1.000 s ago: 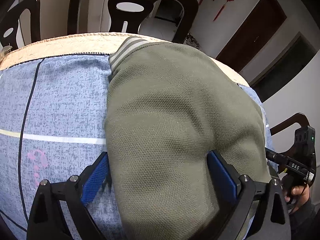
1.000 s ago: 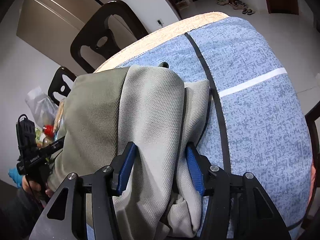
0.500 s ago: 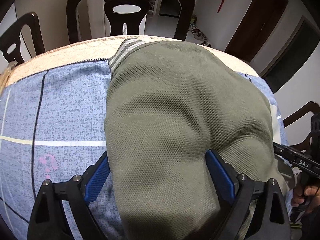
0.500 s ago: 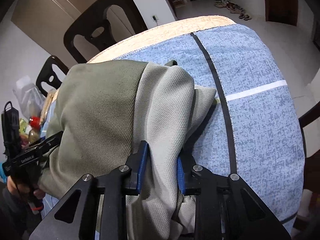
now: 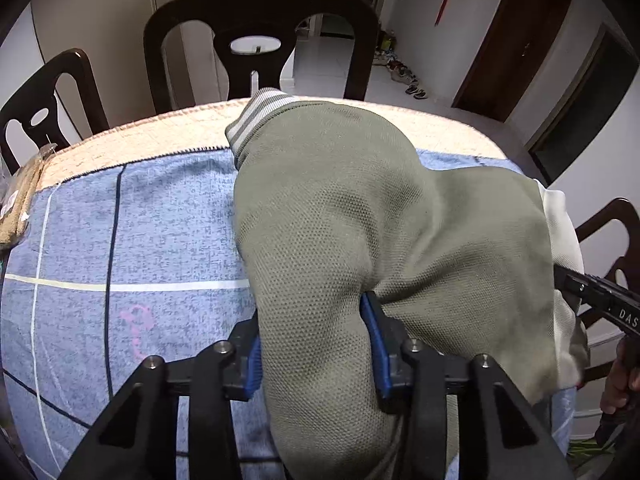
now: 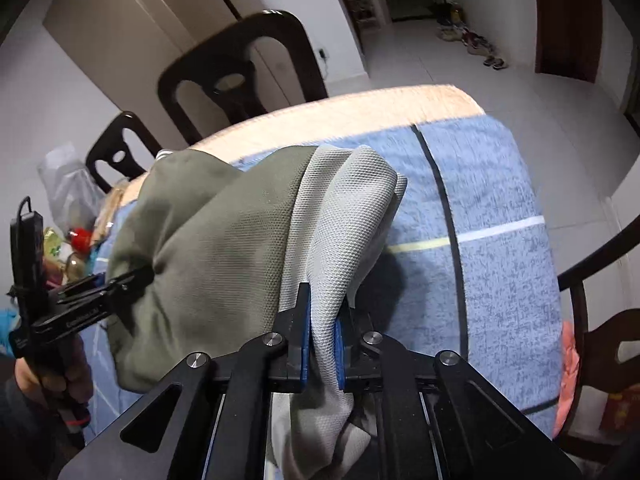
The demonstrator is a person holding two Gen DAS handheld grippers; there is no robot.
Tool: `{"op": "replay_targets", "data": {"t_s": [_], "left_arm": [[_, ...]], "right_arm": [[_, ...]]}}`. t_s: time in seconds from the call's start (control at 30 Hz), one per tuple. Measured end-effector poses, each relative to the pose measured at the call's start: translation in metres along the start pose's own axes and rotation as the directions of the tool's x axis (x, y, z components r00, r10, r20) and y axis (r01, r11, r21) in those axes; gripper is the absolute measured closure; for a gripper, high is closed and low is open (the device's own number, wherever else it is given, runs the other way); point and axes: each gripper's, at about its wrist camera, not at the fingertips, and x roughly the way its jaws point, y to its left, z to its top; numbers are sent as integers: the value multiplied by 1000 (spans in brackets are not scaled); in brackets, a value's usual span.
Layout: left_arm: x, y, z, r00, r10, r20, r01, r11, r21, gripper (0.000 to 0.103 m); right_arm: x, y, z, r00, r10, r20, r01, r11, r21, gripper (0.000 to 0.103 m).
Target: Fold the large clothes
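An olive-green garment (image 5: pixel 360 208) with a striped ribbed hem and a pale grey panel (image 6: pixel 340 208) lies over the table's blue patterned cloth (image 5: pixel 140 232). My left gripper (image 5: pixel 314 344) is shut on a thick fold of the olive fabric at its near edge. My right gripper (image 6: pixel 322 328) is shut on the pale grey part of the garment and lifts it off the cloth. Each gripper shows in the other's view: the right at the right edge (image 5: pixel 600 300), the left at the left side (image 6: pixel 100 292).
Dark wooden chairs (image 5: pixel 260 40) stand behind the table, another chair (image 6: pixel 600 280) at its right side. Bottles and a plastic bag (image 6: pixel 68 216) crowd the table's far left. The cloth's beige border (image 6: pixel 360 112) runs along the far edge.
Both grippers closed on the garment: the left from wide open to pinching the olive fold, the right tightened on the grey panel. Both rose and bunched the fabric upward.
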Motion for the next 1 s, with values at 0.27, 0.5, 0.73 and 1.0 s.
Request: {"op": "replay_targets", "data": {"t_s": [0.27,0.5,0.73,1.0], "left_arm": [[-57,33,-24,997,-42,59,43,999,-23,61],[-97,106,-73,997,-13,76,19,997,-76,61],[-113,182,-123,998,26,51,-18,990,-140,62],[-83,231,-155,999,-29,22,33,975,-221,59]], "right_arm": [[-29,46,-25,996,88,22,-87,996,-37,94],[-15,117,-64,983,181,-11,-182,982,-45,95],[15,179,-92,966,251,-63,-254,966,-46,99],[40,202,-93,993,81,-89,-91,990,-108,96]]}}
